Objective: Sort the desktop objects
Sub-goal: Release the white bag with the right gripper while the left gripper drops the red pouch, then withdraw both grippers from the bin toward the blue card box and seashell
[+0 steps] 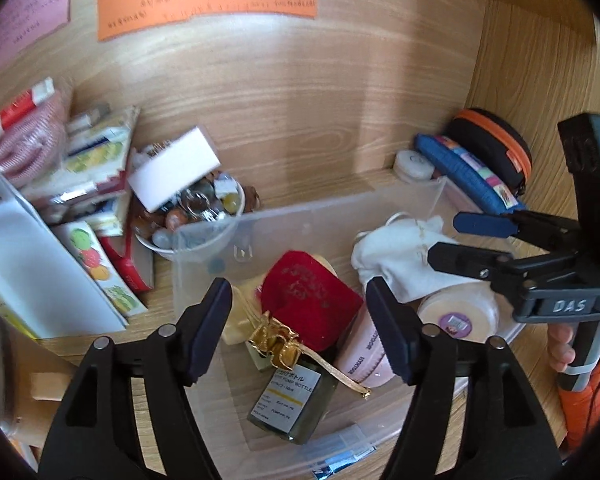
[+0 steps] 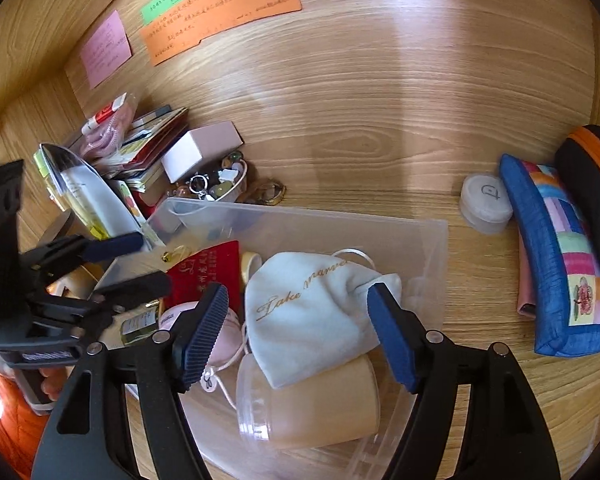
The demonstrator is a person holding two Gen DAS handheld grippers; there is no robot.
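1. Already half filled, a clear plastic bin (image 2: 432,240) sits at the centre of a wooden desk (image 2: 340,100), serving as the collection point for small loose items.
2. Inside it, lower centre of the right-wrist view, a white cloth pouch (image 2: 312,312) lies draped over a beige jar (image 2: 324,404); a red pouch (image 1: 312,300), a small pump bottle (image 1: 296,400) and a pink tube (image 1: 366,354) crowd the bin's left side.
3. Above the red pouch, the left gripper (image 1: 300,312) hovers with its tongs spread wide and nothing between them.
4. Likewise wide and empty, the right gripper (image 2: 300,336) hangs over the white pouch, its pads straddling the cloth without visibly touching it.
5. Unsorted things remain outside: a bowl of trinkets (image 1: 204,208) and a stack of packets (image 1: 88,168) at middle left, and at right a small round tub (image 2: 485,204), a blue patchwork case (image 2: 556,252) and a black case with orange zip (image 1: 496,144).
6. Judging by the spread, those outliers are likely next for the bin.
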